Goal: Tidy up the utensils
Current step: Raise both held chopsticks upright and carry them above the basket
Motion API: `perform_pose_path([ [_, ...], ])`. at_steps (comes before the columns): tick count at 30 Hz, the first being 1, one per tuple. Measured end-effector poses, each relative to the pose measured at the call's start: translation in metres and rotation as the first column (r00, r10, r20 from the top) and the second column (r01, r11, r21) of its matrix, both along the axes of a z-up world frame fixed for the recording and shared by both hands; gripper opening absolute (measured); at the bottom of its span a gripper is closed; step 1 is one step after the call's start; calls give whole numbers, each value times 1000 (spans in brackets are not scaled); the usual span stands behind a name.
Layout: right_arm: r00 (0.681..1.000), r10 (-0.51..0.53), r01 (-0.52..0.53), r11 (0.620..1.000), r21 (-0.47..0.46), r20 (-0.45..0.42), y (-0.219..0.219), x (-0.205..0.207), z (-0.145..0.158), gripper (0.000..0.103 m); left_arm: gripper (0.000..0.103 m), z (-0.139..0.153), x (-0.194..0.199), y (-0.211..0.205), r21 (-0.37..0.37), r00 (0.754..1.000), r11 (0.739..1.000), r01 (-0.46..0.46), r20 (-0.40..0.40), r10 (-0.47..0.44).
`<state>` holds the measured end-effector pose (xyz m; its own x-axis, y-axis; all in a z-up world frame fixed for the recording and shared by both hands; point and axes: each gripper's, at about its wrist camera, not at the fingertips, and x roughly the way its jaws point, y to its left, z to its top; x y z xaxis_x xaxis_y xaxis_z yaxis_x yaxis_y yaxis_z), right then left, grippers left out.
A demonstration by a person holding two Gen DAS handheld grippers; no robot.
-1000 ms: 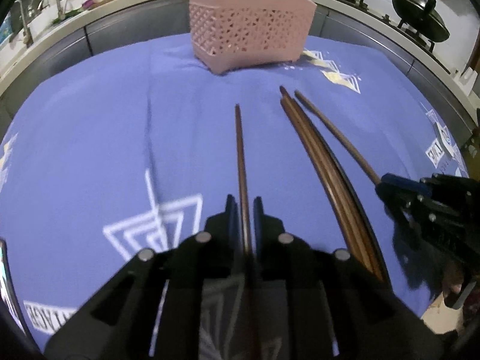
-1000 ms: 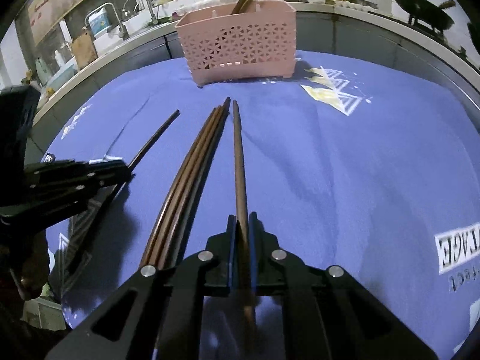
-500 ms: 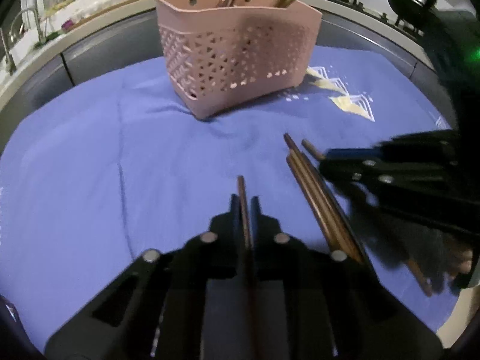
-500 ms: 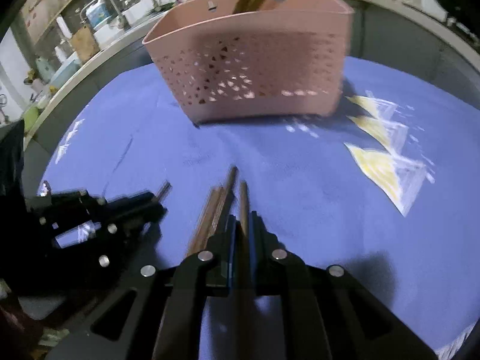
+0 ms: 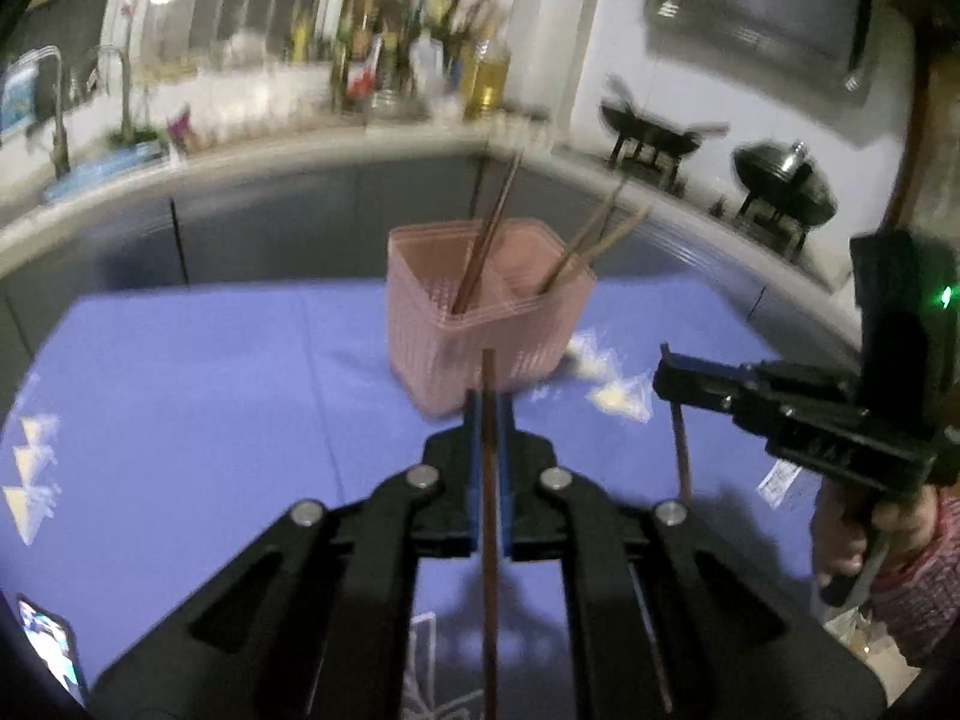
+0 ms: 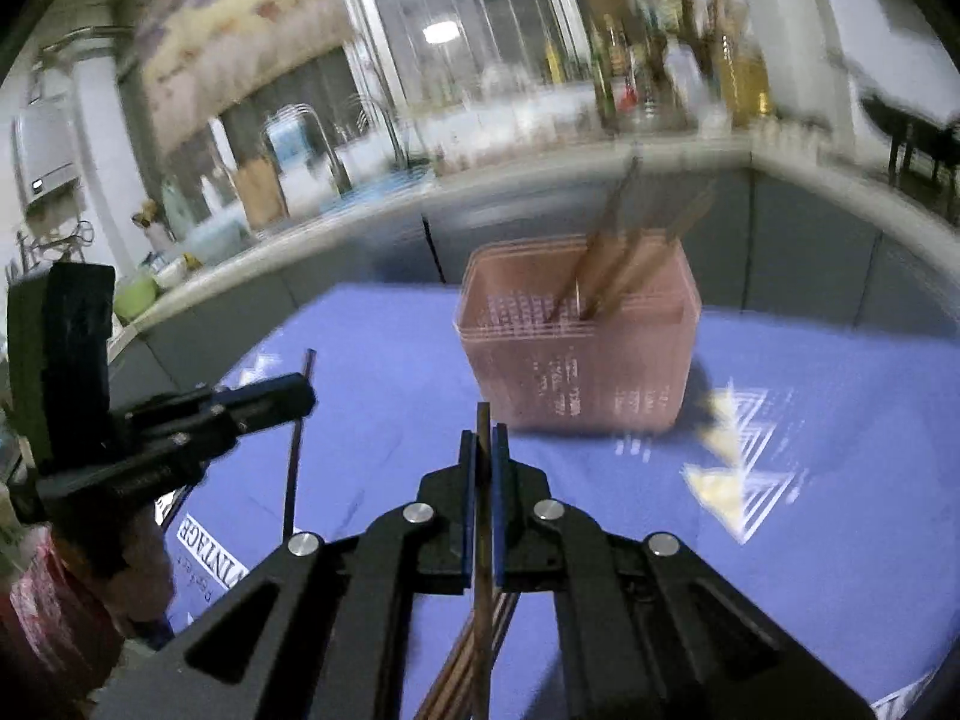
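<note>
There are two grippers (image 5: 489, 414) (image 6: 483, 443), each with one chopstick (image 5: 489, 480) (image 6: 482, 540), one pink basket (image 5: 480, 324) and two dark pans (image 5: 651, 132) on the stove.

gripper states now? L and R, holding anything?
Left gripper: closed, holding a single chopstick.
Right gripper: closed, holding another single chopstick.

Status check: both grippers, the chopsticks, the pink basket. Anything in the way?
Left gripper shut on one chopstick; right gripper shut on another chopstick. Pink basket ahead, already holding chopsticks. Path looks clear; spare chopsticks on blue cloth.
</note>
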<state>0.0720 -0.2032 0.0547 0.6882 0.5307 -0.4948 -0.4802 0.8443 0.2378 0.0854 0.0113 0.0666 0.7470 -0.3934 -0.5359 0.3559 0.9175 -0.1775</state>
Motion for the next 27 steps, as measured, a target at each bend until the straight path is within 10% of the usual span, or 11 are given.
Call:
perform_pose_path([
  [6, 988, -49, 45, 999, 28, 149, -3, -22, 24, 5, 4, 22, -32, 6, -14, 996, 1000, -9, 85, 10],
  [15, 988, -54, 49, 998, 39, 142, -3, -9, 36, 5, 4, 31, -28, 2, 0, 997, 1000, 5, 74, -5],
  [21, 965, -100, 72, 990, 122, 241, -10, 9, 92, 5, 4, 98, -9, -1, -30, 983, 1000, -1, 186, 7],
  [27, 877, -229, 165, 969, 183, 423, 2, 48, 149, 5, 4, 165, 32, -18, -29, 925, 994, -101, 365, 105],
])
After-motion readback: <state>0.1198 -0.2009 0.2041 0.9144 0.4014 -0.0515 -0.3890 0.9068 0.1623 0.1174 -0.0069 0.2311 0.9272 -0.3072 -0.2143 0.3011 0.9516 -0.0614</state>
